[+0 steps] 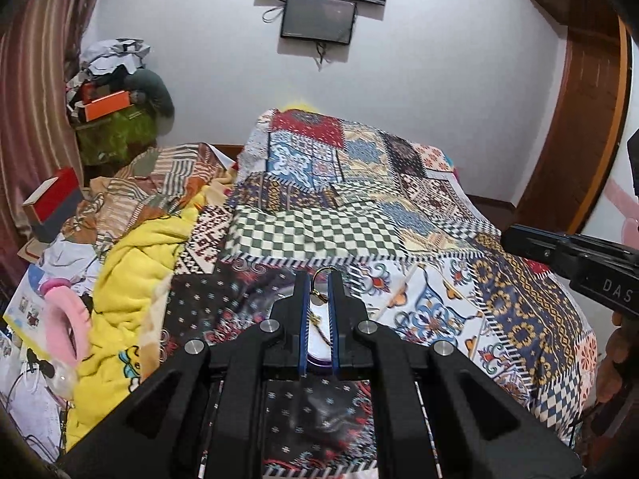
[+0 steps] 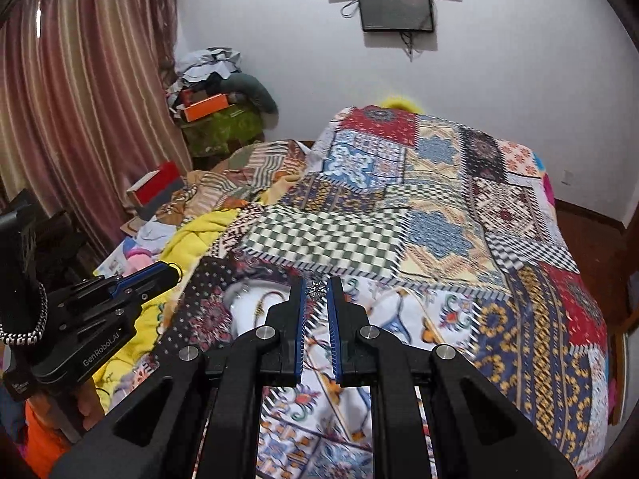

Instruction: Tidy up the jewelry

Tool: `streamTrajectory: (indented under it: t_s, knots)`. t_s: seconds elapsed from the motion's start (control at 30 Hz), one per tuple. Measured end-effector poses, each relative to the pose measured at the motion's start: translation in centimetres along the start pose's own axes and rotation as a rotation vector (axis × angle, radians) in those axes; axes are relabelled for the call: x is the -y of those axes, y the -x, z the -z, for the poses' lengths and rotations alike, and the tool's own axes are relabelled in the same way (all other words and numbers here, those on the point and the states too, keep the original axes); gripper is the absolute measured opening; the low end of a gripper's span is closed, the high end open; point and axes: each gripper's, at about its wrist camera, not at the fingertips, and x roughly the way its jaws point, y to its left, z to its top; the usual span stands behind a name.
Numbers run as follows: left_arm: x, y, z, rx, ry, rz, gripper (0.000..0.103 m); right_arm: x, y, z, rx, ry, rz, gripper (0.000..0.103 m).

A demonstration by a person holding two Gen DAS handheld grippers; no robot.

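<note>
My left gripper [image 1: 320, 279] is shut on a small gold hoop [image 1: 322, 270] that sticks up between its blue pads. It hangs over a white dish [image 1: 319, 321] holding a gold chain [image 1: 322, 335], which lies on the patchwork bedspread [image 1: 319, 235]. My right gripper [image 2: 317, 284] is shut on a silver star-shaped jewel [image 2: 315, 290] at its fingertips, just right of the white dish [image 2: 243, 299] and its gold chain [image 2: 263, 303]. The left gripper [image 2: 172, 270] shows at the left of the right wrist view. The right gripper [image 1: 506, 235] enters the left wrist view from the right.
A yellow blanket [image 1: 131, 275] and striped cloth lie left of the bedspread. A pink fluffy ring [image 1: 66, 327], a red box [image 1: 54, 195] and a clutter pile with an orange box [image 1: 108, 105] stand further left. Curtains [image 2: 80, 99] hang at left; screens [image 1: 319, 16] are on the wall.
</note>
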Motion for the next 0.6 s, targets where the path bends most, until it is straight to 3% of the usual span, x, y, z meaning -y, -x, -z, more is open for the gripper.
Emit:
streamTrajectory:
  t_s: [0.3, 0.6]
  knots:
    - [-1.8, -1.4, -0.4, -0.005, 0.02, -0.013, 0.007, -2.2, -3.1, -0.8, -0.028, 0.047, -0.054, 0.009]
    - [-2.9, -4.4, 0.0, -0.049, 0.025, -0.01, 0.007, -3.5, -7.7, -0.3, -0.112, 0.082, -0.093, 0.009]
